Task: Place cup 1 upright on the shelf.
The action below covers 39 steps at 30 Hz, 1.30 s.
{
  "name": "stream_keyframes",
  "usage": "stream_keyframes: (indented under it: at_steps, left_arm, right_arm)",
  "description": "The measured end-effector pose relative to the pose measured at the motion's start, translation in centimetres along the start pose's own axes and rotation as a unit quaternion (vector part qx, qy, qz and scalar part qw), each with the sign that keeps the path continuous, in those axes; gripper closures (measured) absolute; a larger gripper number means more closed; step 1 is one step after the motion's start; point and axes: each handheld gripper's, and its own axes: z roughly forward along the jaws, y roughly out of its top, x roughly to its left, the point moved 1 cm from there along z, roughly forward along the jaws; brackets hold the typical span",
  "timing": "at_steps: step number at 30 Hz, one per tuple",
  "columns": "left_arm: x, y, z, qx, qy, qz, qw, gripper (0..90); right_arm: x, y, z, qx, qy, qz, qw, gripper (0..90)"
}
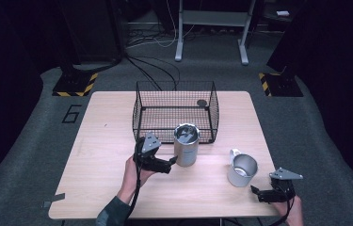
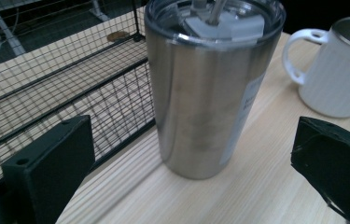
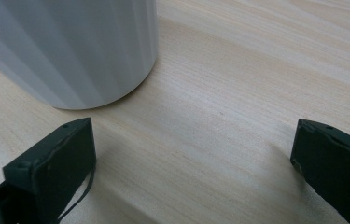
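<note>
We are holding the left gripper (image 1: 172, 162) just beside the tumbler (image 1: 186, 145), its jaws spread wide and gripping nothing. In the left gripper view the tumbler (image 2: 210, 88) is standing upright on the table (image 2: 256, 186) ahead of the gap between the two jaws, with bare wood showing between it and each jaw, so we are not touching it. The tumbler is steel with a clear lid, and it is sitting right against the front wall of the wire basket (image 1: 174, 110), near the middle of the table (image 1: 99, 155).

The mug (image 1: 241, 169) is standing upright to the right of the tumbler, well apart from it, its handle pointing toward the far side of the table. In the left gripper view the mug (image 2: 336, 74) is showing behind the right jaw.

We are resting the right gripper (image 1: 255, 190) near the table's front right corner, just beside the mug. Its jaws are also released and wide apart, with only wood between them; in the right gripper view the mug (image 3: 70, 46) is standing just beyond the left jaw, not touching it.
</note>
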Motion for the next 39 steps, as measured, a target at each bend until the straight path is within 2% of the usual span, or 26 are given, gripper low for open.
stream_keyframes:
  at_steps: [9,14,20,39]
  left_arm:
    - [0.0,1.5,1.3,-0.014,-0.018,0.003,0.9997,0.0]
    - [-0.3,2.2,2.1,-0.025,-0.017,0.009,0.9995,0.0]
    - [-0.1,2.7,3.0,-0.032,-0.025,0.001,0.9992,0.0]
    - [-0.5,3.7,5.5,-0.044,-0.027,0.004,0.9987,0.0]
  right_arm:
    - [-0.1,0.0,0.0,-0.001,0.001,-0.003,1.0000,0.0]
    - [-0.1,0.0,0.0,-0.001,0.001,-0.003,1.0000,0.0]
    - [-0.1,0.0,0.0,-0.001,0.001,-0.003,1.0000,0.0]
    - [-0.1,0.0,0.0,-0.001,-0.001,-0.002,1.0000,0.0]
